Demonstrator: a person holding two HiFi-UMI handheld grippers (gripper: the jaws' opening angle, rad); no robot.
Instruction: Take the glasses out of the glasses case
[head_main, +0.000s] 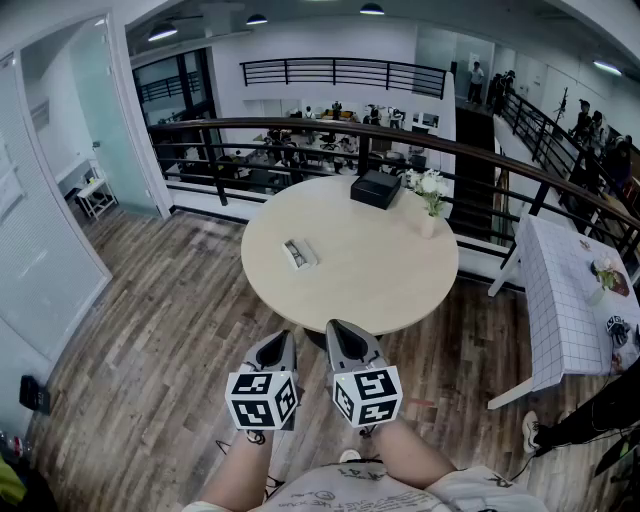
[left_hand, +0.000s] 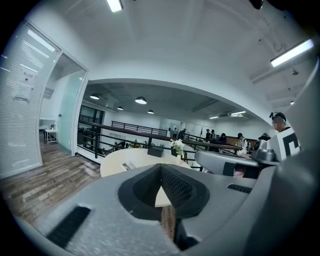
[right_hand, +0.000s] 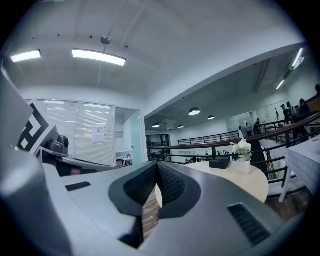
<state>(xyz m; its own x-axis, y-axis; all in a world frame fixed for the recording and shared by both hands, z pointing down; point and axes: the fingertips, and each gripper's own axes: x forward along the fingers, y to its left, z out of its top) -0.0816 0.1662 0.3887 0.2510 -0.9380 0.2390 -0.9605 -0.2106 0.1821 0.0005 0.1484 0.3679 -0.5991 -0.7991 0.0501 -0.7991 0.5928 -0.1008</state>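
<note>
Office mezzanine with a round worktop (head_main: 390, 285) at frame centre, glasses case (head_main: 300, 253) on its left part, well apart from the left gripper (head_main: 283, 342) and right gripper (head_main: 337, 330) at lower centre, fingers (left_hand: 177, 190) pressed together, empty, likely pre-reach.

The head view looked steeply down on the round pale wooden table (head_main: 370, 260); the left gripper (head_main: 283, 338) and right gripper (head_main: 336, 327) cameras (held low) faced it nearly level.
</note>
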